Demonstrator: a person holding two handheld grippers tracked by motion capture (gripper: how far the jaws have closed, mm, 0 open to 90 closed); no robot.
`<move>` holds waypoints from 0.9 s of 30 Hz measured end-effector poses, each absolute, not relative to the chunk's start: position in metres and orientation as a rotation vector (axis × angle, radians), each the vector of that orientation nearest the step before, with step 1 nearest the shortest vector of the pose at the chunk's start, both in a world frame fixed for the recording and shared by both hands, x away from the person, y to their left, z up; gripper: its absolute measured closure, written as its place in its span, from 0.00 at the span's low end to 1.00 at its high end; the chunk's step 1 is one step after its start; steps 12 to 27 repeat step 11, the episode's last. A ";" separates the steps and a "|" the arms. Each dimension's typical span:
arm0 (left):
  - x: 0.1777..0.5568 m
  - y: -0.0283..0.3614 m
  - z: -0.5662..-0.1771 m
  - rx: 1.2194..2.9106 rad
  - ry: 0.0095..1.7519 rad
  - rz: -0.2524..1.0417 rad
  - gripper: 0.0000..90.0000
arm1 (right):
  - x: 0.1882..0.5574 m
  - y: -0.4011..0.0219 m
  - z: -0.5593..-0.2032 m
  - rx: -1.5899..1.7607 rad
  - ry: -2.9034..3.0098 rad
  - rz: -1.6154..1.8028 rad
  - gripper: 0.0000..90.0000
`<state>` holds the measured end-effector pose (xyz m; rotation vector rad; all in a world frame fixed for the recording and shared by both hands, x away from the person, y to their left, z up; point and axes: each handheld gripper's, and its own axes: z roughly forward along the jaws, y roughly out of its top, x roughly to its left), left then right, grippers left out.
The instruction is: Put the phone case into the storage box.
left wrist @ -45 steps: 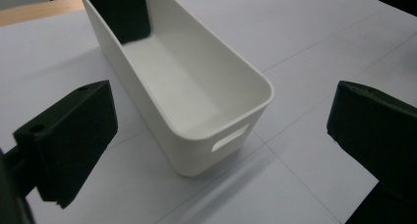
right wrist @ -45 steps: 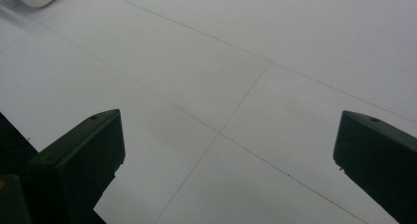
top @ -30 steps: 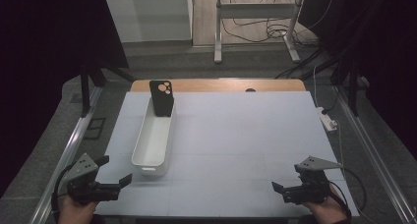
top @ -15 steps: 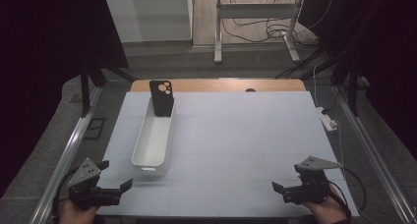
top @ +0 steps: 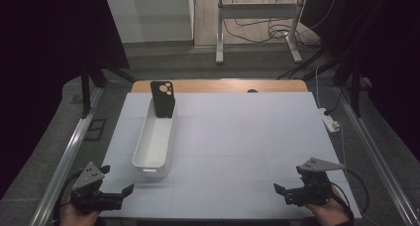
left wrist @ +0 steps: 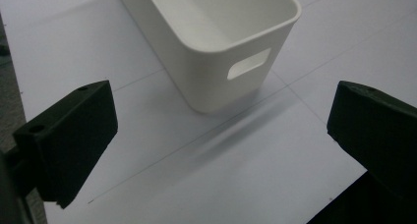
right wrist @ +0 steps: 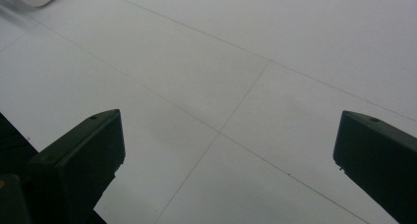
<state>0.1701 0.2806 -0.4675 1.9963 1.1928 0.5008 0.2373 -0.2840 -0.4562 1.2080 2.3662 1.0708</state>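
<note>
White bin unmoved; left gripper has drawn back, right gripper unchanged, both with jaws apart.

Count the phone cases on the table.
1. A black phone case with camera cutouts stands upright at the far end of the long white plastic bin. Nothing more shows inside the bin.

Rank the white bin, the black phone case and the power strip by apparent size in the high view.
1. White bin, clearly the largest.
2. Black phone case, standing at the bin's far end.
3. Power strip at the table's right edge, smallest; it looks only a little smaller than the case.
</note>
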 end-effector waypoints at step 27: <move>0.172 0.281 -0.469 1.999 1.212 0.484 0.01 | 0.238 -0.284 -0.456 1.208 2.371 1.066 0.00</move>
